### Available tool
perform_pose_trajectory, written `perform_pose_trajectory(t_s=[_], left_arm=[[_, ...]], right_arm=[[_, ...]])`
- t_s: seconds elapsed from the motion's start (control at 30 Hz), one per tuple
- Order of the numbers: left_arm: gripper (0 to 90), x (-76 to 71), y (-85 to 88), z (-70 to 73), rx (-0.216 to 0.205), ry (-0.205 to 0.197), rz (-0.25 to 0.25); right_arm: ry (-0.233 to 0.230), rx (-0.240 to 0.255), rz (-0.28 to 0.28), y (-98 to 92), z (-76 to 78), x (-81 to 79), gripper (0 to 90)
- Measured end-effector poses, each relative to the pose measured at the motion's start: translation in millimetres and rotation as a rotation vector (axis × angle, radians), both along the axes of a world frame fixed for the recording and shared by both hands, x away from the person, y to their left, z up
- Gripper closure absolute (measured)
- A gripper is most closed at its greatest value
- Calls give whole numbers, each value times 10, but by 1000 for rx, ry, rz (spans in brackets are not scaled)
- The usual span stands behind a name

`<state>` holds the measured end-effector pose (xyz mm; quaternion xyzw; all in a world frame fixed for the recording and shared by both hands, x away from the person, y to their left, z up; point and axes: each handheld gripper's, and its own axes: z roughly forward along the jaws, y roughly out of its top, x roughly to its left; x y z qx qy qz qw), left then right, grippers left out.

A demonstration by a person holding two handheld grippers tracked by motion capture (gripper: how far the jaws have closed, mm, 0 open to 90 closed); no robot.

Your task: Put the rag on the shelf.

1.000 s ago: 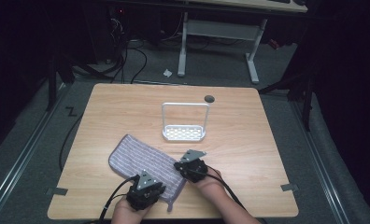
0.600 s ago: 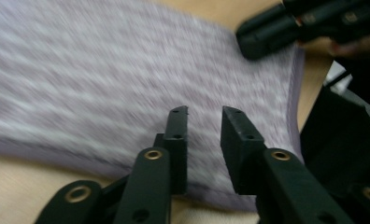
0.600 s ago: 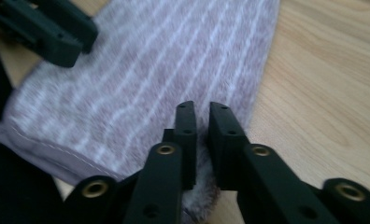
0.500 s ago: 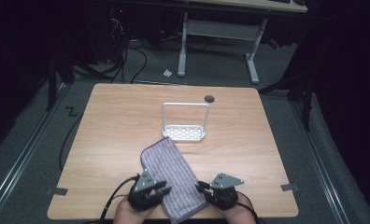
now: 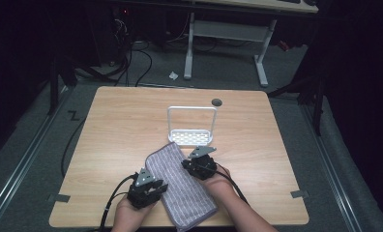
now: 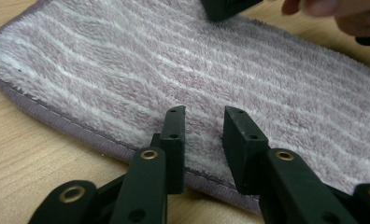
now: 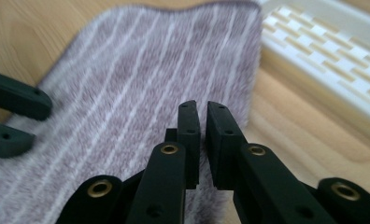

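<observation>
Left hand [image 5: 126, 217]: it enters at the bottom edge of the high view, left of the centre, and holds the left gripper.
Left gripper [image 5: 153, 189]: black, with a grey three-cornered plate on top; it is at the lower left of the cloth in the high view. In the left gripper view [image 6: 202, 122] its jaws stand narrowly apart over the near hem of the cloth, with pile showing in the gap; they hold nothing that I can see.
Cloth [image 5: 180, 186]: a pale purple fluffy microfibre cloth with thin white stripes and a darker stitched hem. It lies flat on the table in the lower centre of the high view, running diagonally from just below the rack down to the near table edge, between the two grippers.
Rack [image 5: 191, 137]: a small white plastic stand with a slotted base and an upright rectangular loop, in the centre of the high view, just above the upper end of the cloth. I cannot tell if they touch.
Right gripper [image 5: 192, 166]: black, at the right long edge of the cloth in the high view. In the right gripper view [image 7: 202, 114] the jaws are almost together, only a thin slit between them, above the cloth edge; I cannot tell whether they pinch fabric.
Right hand [image 5: 223, 181]: behind the right gripper, lower right of centre.
Table [image 5: 122, 125]: a light wooden top with rounded corners, a small dark round hole [image 5: 216, 102] near its far edge.
</observation>
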<state>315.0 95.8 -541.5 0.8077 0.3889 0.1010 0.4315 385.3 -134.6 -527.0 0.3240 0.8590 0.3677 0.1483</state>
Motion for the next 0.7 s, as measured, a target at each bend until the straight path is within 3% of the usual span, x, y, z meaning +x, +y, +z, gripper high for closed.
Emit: perform_pose_trajectory(t_s=[0.07,0.17,0.3,0.37,0.47,0.6,0.7], left_arm=[[686,-10,-4,0,-6,7,0],[669,-22,-134,16,9,15,-34],[647,-100,-318,18,32,-3,-128],[636,-141,-368,4,2,16,-163],[619,-232,-446,-6,-6,11,-198],[571,-286,-459,20,3,22,-212],[522,-173,-358,106,-20,-4,-154]], right_arm=[[-7,-15,5,-28,-57,-83,855],[-6,-10,-2,-220,-70,-365,856],[-17,-2,-23,-503,-91,-709,853],[-19,13,-35,-645,-104,-852,850],[-5,41,-46,-782,-117,-999,828],[-4,57,-40,-831,-126,-1065,781],[-5,81,-41,-864,-114,-1074,737]])
